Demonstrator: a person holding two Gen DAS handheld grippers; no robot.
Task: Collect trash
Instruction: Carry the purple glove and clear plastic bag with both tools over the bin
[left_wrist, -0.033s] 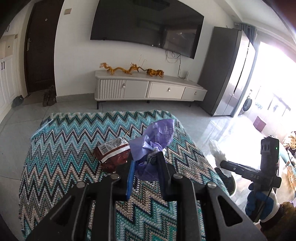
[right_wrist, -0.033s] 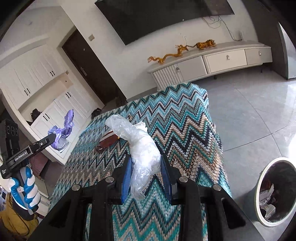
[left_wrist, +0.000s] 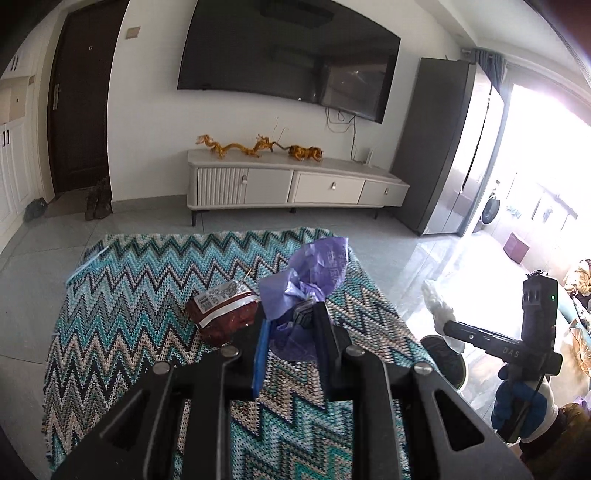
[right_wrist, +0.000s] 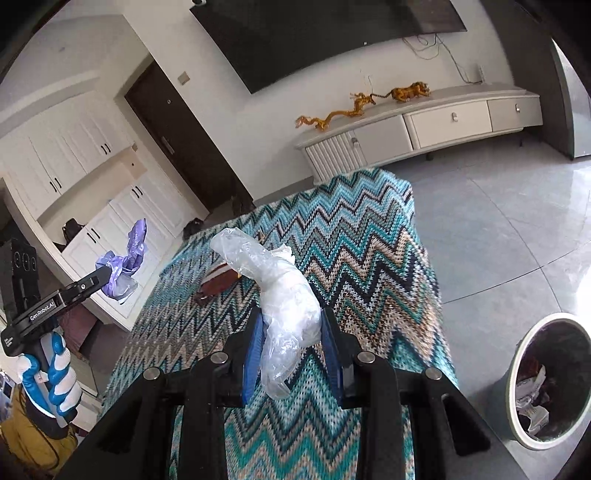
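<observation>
both crinkled bags, purple film (left_wrist: 314, 280) and clear plastic (right_wrist: 284, 299), stay pinched.

Left black two-finger gripper (left_wrist: 290, 325) clamped on crumpled purple plastic bag (left_wrist: 310, 280); right gripper (right_wrist: 291, 332) pinching clear plastic glove (right_wrist: 284, 295), both raised.

**Our rig and gloves**

We carry two black grippers (left_wrist: 291, 332) (right_wrist: 291, 336) with blue finger pads (left_wrist: 260, 354) and silver screws (left_wrist: 355, 350). One bears white "GenRobot.AI" lettering (right_wrist: 42, 311). Our gloves (right_wrist: 51, 380) are blue and white.
</observation>
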